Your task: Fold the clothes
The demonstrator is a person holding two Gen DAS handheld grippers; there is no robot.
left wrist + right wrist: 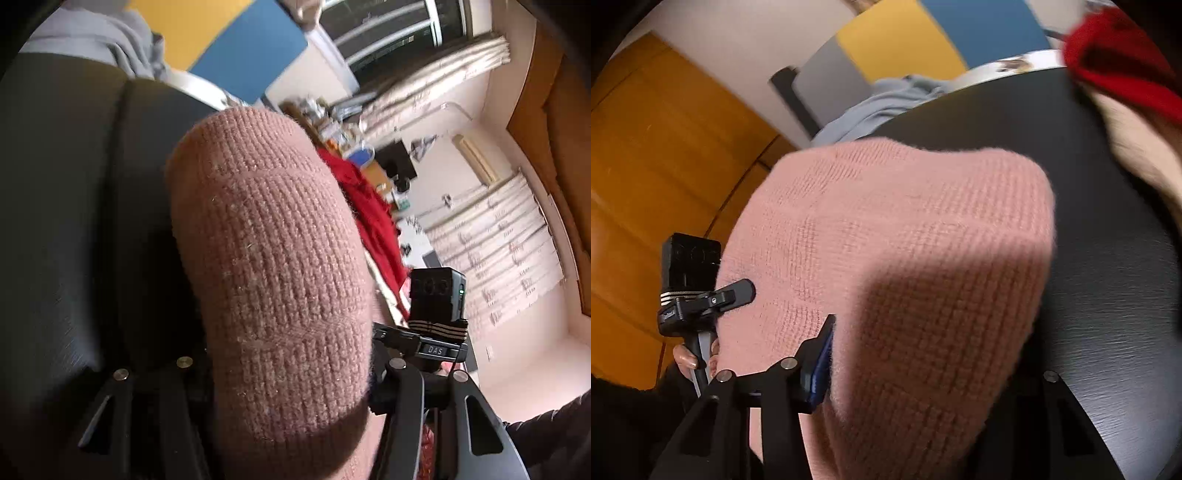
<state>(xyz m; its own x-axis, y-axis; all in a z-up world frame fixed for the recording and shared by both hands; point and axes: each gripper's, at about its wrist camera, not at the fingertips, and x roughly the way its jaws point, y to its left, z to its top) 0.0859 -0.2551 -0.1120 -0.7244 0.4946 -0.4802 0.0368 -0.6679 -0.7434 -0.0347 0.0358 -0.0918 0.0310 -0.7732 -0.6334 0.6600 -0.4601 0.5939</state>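
Above a black table [1089, 258], with a pink knitted garment [905, 240] bunched into a thick, rounded fold and filling the middle of both wrist views. In the left wrist view, running lengthwise between the two fingers of the left gripper [288, 332] and hiding their tips; set fairly wide around the bulk, but impossible to tell whether pressing on the knit or merely straddling it. From the right wrist, the same tool at the lower left, held by a hand [694, 358] on its handle, with one black finger [738, 290] lying across the near edge of the knit. In the right wrist view, right gripper [934, 332] at a middling gap, its blue-padded finger [822, 354] touching the left flank of the fold, the other finger buried under the cloth; hence no telling whether truly clamped. Beyond the fold, a grey garment [879, 103] heaped at the far edge of the table, a red knitted garment [1115, 66] off to the upper right, lying over a pale cream cloth [1137, 155].
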